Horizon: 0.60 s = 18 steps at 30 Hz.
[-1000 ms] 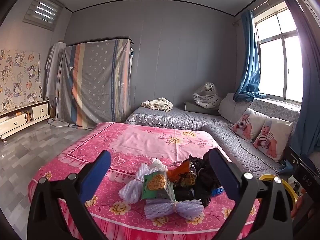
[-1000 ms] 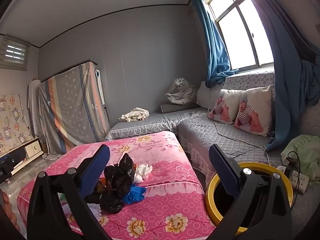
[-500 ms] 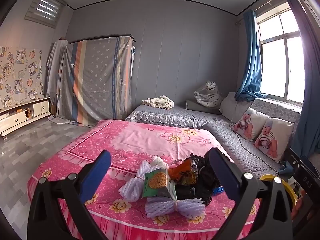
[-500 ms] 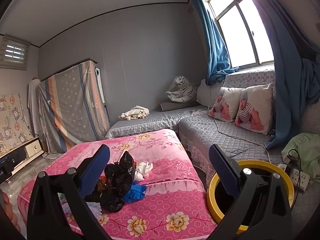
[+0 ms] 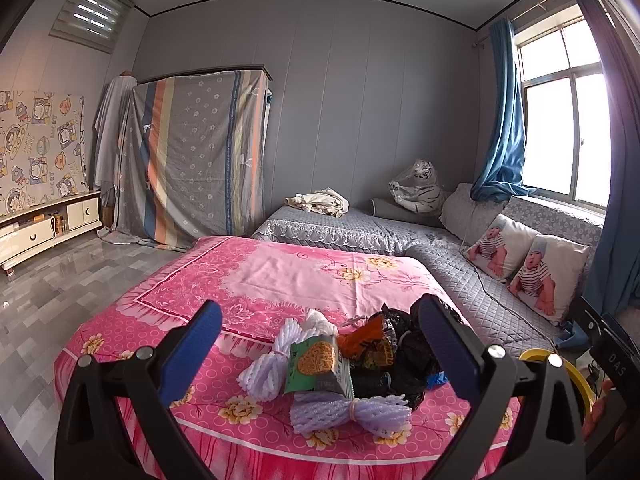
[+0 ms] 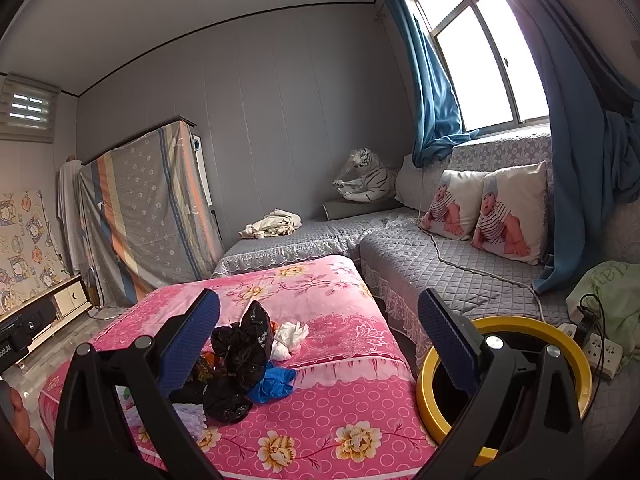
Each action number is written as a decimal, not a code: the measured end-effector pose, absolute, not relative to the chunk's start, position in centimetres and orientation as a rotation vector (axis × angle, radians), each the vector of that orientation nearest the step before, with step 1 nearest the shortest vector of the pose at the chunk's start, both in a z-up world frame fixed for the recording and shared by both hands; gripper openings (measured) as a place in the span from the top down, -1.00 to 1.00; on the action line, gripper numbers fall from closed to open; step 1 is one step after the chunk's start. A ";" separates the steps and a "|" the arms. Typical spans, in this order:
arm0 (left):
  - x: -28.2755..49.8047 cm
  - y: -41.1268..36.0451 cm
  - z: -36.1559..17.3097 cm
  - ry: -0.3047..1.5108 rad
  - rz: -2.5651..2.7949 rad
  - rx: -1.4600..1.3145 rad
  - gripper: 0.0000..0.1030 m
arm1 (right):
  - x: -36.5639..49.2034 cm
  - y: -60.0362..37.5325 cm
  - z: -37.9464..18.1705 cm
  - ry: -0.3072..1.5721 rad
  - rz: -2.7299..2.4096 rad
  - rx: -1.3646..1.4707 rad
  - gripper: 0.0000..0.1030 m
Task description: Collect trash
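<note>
Both the left gripper [image 5: 320, 344] and the right gripper [image 6: 318, 334] are spread and empty. The foam net [image 5: 350, 410] looks light and soft; its tied middle seems the best place to hold.

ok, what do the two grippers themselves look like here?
They match. The left gripper and right gripper each have black, angular plastic arms with silver screw heads at the joints. Their fingers carry blue, ridged, rubbery-looking pads. No cables or sleeves show.
</note>
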<state>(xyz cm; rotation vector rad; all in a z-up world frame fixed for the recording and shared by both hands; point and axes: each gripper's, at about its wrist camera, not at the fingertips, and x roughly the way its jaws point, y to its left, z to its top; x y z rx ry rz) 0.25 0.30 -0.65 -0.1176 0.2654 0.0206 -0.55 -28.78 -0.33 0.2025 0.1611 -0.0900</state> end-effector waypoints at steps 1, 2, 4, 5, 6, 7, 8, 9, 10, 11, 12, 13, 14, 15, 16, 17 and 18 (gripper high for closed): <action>0.2 0.3 -0.6 0.267 0.020 -0.119 -0.85 | -0.5 -28.8 -0.3 0.162 -0.088 0.204 -0.84; 0.2 0.3 -0.7 0.269 0.020 -0.119 -0.85 | -0.5 -28.7 -0.4 0.164 -0.087 0.205 -0.84; 0.2 0.3 -0.6 0.273 0.018 -0.120 -0.85 | -0.5 -28.8 -0.3 0.165 -0.087 0.205 -0.84; 0.3 0.3 -0.7 0.275 0.018 -0.121 -0.85 | -0.5 -28.8 -0.4 0.164 -0.087 0.206 -0.84; 0.3 0.3 -0.7 0.275 0.019 -0.122 -0.85 | -0.5 -28.8 -0.4 0.164 -0.087 0.207 -0.84; 0.3 0.2 -0.7 0.274 0.020 -0.120 -0.85 | -0.5 -28.8 -0.3 0.165 -0.088 0.207 -0.84; 0.3 0.3 -0.6 0.274 0.019 -0.120 -0.85 | -0.5 -28.8 -0.4 0.165 -0.089 0.208 -0.84; 0.3 0.3 -0.6 0.275 0.019 -0.120 -0.85 | -0.5 -28.8 -0.4 0.166 -0.090 0.209 -0.84; 0.3 0.3 -0.6 0.276 0.017 -0.120 -0.85 | -0.5 -28.8 -0.4 0.167 -0.091 0.209 -0.84; 0.3 0.3 -0.7 0.277 0.017 -0.120 -0.85 | -0.5 -28.9 -0.4 0.168 -0.092 0.210 -0.84; 0.3 0.3 -0.7 0.277 0.018 -0.120 -0.85 | -0.4 -28.9 -0.4 0.170 -0.094 0.211 -0.84; 0.3 0.3 -0.7 0.278 0.019 -0.119 -0.85 | -0.4 -28.9 -0.4 0.171 -0.094 0.211 -0.84; 0.3 0.3 -0.7 0.280 0.020 -0.120 -0.85 | -0.4 -28.9 -0.4 0.171 -0.094 0.211 -0.84; 0.3 0.3 -0.7 0.281 0.020 -0.120 -0.85 | -0.4 -28.9 -0.4 0.172 -0.094 0.211 -0.84; 0.3 0.3 -0.7 0.282 0.020 -0.120 -0.85 | -0.4 -28.9 -0.5 0.171 -0.094 0.210 -0.84; 0.3 0.3 -0.7 0.282 0.020 -0.120 -0.85 | -0.4 -28.9 -0.5 0.171 -0.094 0.211 -0.84; 0.3 0.3 -0.7 0.281 0.020 -0.120 -0.85 | -0.4 -28.9 -0.5 0.171 -0.093 0.212 -0.84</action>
